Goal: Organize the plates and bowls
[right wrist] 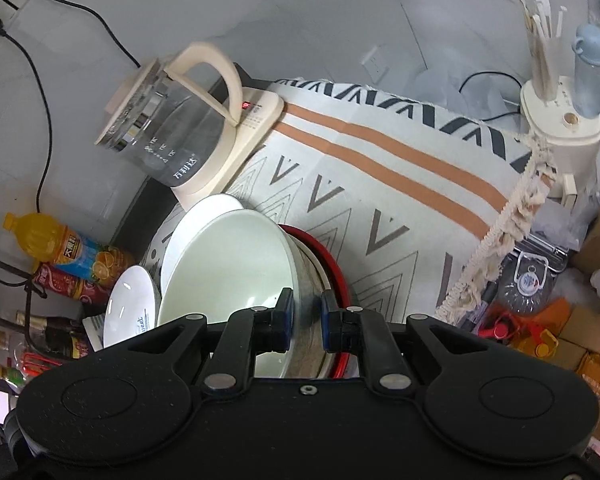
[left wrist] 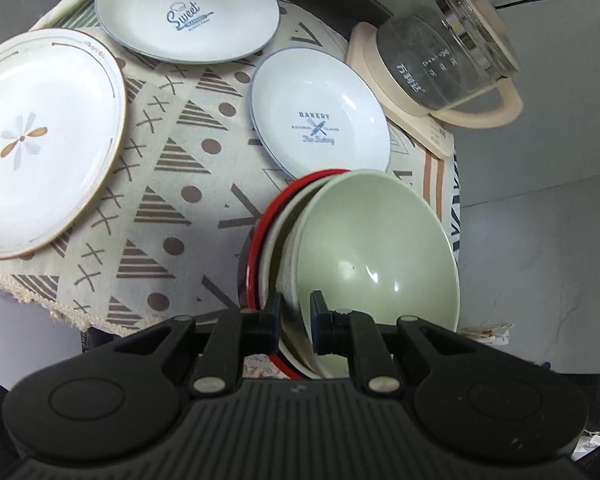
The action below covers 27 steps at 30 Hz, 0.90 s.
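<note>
On the patterned tablecloth (left wrist: 171, 184), near-right corner: stack of bowls, pale green bowl (left wrist: 376, 248) on top, nested in a white bowl (left wrist: 275, 256) and a red-rimmed one (left wrist: 259, 240), all tilted. Left gripper (left wrist: 295, 312) clamped on the green bowl's near rim, one finger inside, one outside. Right gripper (right wrist: 306, 312) pinching the same bowl's rim from the opposite side, same inside/outside split. Three plates flat on the cloth: flower plate (left wrist: 39, 140) far left, "Sweet" plate (left wrist: 187, 12) at the far edge, "Bakery" plate (left wrist: 320, 120) just beyond the bowls. Glass kettle (left wrist: 448, 60) on its cream base, far right, next to the Bakery plate.
</note>
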Motion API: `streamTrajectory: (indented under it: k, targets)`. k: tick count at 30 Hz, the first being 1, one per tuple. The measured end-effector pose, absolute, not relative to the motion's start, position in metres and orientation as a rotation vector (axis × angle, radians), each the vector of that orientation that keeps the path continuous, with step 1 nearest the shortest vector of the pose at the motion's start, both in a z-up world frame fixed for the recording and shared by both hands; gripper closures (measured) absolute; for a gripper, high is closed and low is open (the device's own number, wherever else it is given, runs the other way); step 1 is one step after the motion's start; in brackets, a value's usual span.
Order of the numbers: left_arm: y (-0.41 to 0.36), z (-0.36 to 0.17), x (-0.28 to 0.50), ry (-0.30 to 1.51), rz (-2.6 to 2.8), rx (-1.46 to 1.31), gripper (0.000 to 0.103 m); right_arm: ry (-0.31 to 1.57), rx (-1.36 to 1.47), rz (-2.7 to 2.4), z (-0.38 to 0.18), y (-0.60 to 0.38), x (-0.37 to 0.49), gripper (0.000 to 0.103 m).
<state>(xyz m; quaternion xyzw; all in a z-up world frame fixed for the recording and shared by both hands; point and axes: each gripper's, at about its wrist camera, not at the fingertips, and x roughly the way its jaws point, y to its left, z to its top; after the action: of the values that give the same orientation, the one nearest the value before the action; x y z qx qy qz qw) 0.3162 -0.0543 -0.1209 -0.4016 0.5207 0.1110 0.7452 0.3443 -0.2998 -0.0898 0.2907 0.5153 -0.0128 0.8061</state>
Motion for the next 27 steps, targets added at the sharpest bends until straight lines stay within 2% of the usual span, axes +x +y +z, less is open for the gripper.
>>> streamTrajectory:
  k: [5, 20, 22, 27]
  targets:
    - [-0.052, -0.116, 0.320, 1.146, 0.251, -0.865, 0.087, 1.108, 0.604, -0.030, -0.090, -0.297, 0.346, 0.088]
    - [-0.042, -0.111, 0.315, 1.140, 0.269, -0.865, 0.086, 1.140, 0.567, -0.061, -0.092, -0.295, 0.347, 0.088]
    - [-0.042, -0.111, 0.314, 1.139, 0.262, -0.860, 0.085, 1.152, 0.566, -0.070, -0.093, -0.295, 0.345, 0.088]
    - [-0.039, -0.110, 0.307, 1.135, 0.263, -0.852, 0.072, 1.161, 0.574, -0.074, -0.091, -0.294, 0.337, 0.082]
